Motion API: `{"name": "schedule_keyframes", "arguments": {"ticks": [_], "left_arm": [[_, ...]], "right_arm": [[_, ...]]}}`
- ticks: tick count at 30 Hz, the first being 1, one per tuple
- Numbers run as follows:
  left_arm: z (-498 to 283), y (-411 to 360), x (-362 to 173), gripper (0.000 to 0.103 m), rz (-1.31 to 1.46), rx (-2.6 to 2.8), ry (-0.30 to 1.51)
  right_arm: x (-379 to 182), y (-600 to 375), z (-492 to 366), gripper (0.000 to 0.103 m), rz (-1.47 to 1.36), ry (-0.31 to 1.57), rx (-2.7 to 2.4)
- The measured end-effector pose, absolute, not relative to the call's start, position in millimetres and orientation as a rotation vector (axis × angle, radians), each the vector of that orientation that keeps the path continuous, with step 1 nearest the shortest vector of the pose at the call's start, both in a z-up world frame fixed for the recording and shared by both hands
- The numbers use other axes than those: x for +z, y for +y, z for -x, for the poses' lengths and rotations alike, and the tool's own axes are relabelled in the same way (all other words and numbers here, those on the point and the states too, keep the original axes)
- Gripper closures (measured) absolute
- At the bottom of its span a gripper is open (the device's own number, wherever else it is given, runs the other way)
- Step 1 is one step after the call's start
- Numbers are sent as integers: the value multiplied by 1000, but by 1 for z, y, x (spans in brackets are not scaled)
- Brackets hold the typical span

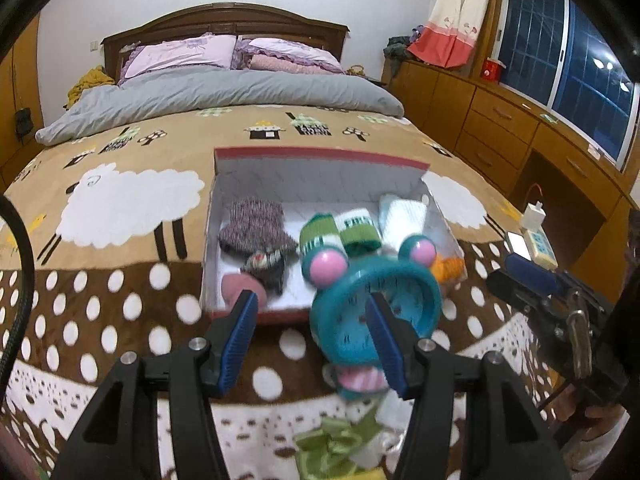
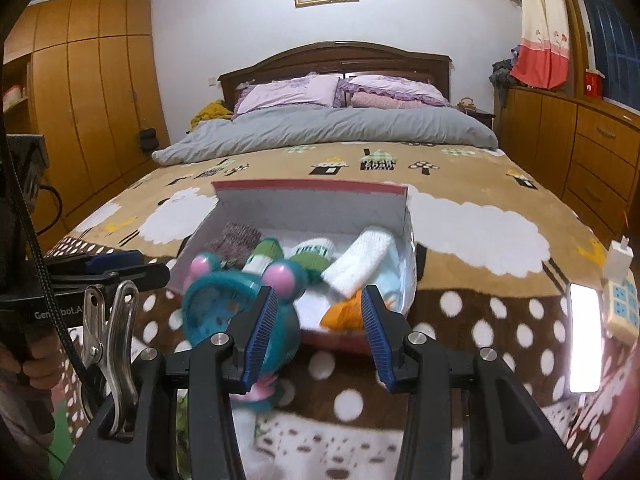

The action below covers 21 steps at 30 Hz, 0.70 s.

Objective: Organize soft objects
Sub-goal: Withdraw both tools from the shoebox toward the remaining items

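At 12 o'clock: box [image 1: 320, 168]. Teal plush [image 1: 372, 300], blurred, apparently ungripped beside left gripper [image 1: 314, 340]; right gripper [image 2: 316, 332] too gapes wide. Close squarely on plush, lift over rim.

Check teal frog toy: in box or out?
Out. The teal frog toy sits on the blanket before the box, blurred.

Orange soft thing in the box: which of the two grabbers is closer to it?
Right. The right gripper has its open jaws either side of the orange item, just ahead. From the left gripper it lies off to the right, beyond the teal toy.
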<state>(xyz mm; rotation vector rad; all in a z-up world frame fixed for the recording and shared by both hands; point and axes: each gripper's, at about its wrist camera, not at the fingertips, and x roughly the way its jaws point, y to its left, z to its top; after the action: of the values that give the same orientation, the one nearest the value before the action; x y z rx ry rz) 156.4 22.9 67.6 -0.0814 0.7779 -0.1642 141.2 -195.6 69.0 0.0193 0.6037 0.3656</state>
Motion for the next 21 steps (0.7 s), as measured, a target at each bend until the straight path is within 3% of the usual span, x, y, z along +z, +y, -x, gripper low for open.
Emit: {"name": "schedule_keyframes", "arguments": {"ticks": [21], "left_arm": [[-75, 42, 15, 44, 156, -180, 910]], "right_arm": [[30, -193, -73, 58, -67, 714, 395]]}}
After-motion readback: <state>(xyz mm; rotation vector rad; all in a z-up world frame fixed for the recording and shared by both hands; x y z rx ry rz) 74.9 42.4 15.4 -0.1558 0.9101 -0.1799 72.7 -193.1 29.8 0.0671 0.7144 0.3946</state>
